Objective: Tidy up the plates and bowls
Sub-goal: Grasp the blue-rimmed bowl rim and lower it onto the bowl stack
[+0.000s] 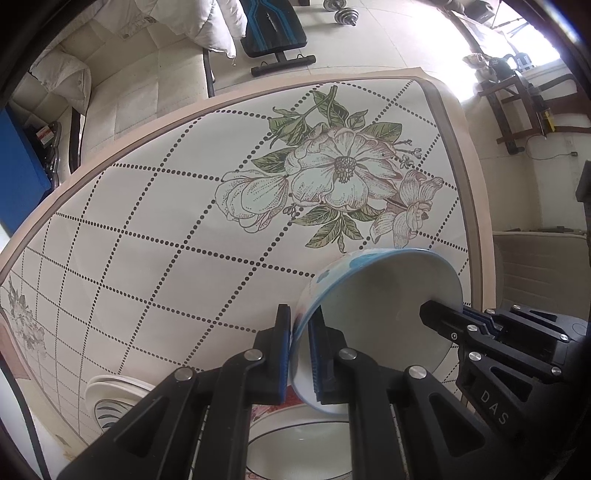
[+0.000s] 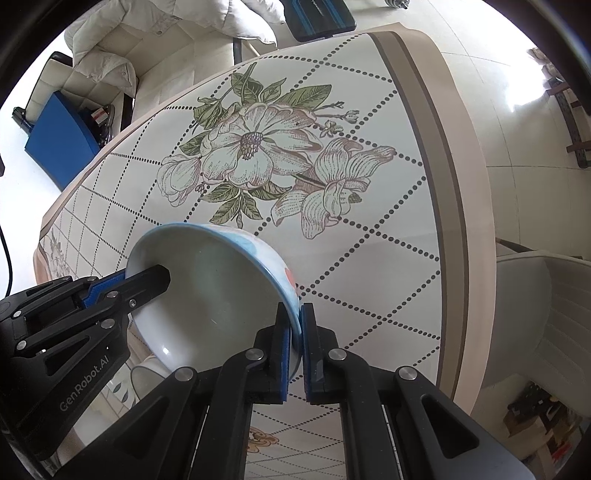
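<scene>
A white bowl with a blue rim [image 1: 380,314] hangs tilted above the table, held on both sides. My left gripper [image 1: 301,350] is shut on its left rim, one finger inside and one outside. My right gripper [image 2: 295,347] is shut on its right rim in the right wrist view, where the bowl [image 2: 210,295] shows its white inside. Each gripper shows in the other's view, clamped on the far rim [image 1: 443,321] [image 2: 147,280]. Below the bowl sits another white bowl with a dark line at its rim [image 1: 295,446]. A stack of white plates [image 1: 114,395] lies at the lower left.
The table wears a cloth with a dotted grid and a large flower print [image 1: 332,173]. Its right edge [image 2: 476,221] runs close by, with a pale chair [image 2: 535,314] beyond it. A sofa with cushions [image 1: 122,74] and a workout bench [image 1: 273,29] stand behind the table.
</scene>
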Tool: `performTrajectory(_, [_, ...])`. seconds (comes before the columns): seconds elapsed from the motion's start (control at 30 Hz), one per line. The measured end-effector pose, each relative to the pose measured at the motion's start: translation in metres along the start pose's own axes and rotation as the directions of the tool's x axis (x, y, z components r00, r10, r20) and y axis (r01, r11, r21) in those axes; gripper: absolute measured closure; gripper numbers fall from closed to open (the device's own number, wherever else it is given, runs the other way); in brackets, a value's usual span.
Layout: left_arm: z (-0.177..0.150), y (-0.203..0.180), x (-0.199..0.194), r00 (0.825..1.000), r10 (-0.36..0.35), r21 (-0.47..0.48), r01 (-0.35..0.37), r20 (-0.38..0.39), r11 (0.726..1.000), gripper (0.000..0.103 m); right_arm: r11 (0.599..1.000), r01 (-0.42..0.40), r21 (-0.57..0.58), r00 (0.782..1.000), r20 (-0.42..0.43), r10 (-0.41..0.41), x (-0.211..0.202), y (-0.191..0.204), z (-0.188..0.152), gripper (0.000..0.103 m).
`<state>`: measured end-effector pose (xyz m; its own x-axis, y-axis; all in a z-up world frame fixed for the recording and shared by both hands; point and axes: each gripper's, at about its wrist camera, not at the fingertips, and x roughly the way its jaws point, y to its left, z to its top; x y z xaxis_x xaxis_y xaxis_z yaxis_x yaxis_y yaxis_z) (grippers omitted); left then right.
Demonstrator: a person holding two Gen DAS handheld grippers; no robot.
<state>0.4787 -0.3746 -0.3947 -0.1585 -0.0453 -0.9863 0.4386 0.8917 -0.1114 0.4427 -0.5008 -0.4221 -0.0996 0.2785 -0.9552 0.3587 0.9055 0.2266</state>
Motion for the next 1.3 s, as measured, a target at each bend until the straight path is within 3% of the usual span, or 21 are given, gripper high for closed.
performTrajectory(0.43, [-0.011,-0.002,-0.034,0.999,-0.002,0.017,0.001,0.036,1.000,0.096,1.000,-0.022,0.020,1.000,0.013,0.022,-0.030,0.004,-0.010,0.096])
performTrajectory(0.8, [-0.054,0.003,-0.073,0.998,0.003,0.023,-0.004,0.055,1.000,0.096,0.999,-0.037,0.006,0.998,0.051,0.036,-0.072,0.024,-0.047,0.096])
performTrajectory(1.07, [-0.093,0.014,-0.067,0.999,0.022,0.028,-0.023,0.029,0.999,0.096,0.999,-0.053,-0.003,0.998,0.034,0.053,-0.069,0.040,-0.091,0.096])
performTrajectory(1.3, [-0.112,0.022,-0.045,0.999,0.030,0.018,-0.030,-0.014,0.999,0.096,0.998,-0.060,-0.001,0.998,-0.009,0.060,-0.045,0.047,-0.110,0.096])
